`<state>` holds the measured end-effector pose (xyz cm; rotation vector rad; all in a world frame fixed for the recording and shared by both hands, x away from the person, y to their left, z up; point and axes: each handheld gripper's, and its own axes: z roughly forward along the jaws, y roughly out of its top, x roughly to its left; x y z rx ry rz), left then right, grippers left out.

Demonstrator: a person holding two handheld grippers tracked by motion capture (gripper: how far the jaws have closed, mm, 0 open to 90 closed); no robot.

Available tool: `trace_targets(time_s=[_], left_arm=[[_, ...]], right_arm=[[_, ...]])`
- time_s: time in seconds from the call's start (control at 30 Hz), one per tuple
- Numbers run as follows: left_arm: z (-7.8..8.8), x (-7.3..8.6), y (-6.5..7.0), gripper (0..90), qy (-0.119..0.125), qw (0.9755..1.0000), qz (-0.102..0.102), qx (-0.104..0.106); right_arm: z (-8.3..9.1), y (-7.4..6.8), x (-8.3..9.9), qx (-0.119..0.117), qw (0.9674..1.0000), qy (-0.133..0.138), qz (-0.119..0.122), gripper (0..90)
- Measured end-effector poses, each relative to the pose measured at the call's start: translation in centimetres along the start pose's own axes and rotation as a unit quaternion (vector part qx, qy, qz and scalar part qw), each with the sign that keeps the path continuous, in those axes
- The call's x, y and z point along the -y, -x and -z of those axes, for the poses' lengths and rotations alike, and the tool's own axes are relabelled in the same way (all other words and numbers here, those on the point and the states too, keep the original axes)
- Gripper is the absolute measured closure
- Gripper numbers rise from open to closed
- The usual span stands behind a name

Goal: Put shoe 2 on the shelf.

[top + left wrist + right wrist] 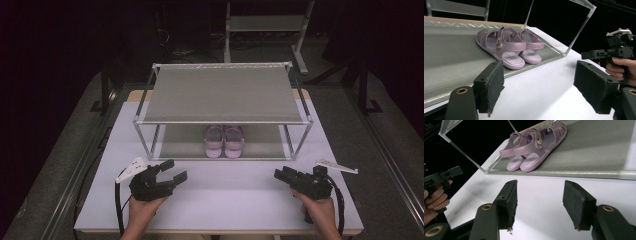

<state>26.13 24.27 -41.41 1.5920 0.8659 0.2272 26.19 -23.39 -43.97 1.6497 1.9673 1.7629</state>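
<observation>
Approach step, nothing gripped: left gripper (172,172) and right gripper (281,174) jaws open, empty, low in frame. Pink sandals (223,141) centre frame, on rack (222,121) lower shelf. Next: reach forward, close on sandals.

Overhead light brightens the white table (220,200) against near-black surroundings, the rack (222,92) shades the pink sandals (223,141) softly, and both gripper views stay sharp, with wide-angle stretching at the edges.
</observation>
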Motion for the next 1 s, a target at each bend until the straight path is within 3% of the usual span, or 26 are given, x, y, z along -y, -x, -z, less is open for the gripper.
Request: trace_targets(time_s=[0.77,1.0], left_arm=[[-0.1,0.0,0.1,23.2,-0.001,1.0000,0.001,-0.001],[-0.4,0.0,0.2,23.1,-0.002,1.0000,0.002,0.002]], right_arm=[[1.8,0.4,1.2,0.004,1.0000,0.007,-0.001,42.0],[2.3,0.0,1.9,-0.001,0.9998,0.017,0.014,40.7]])
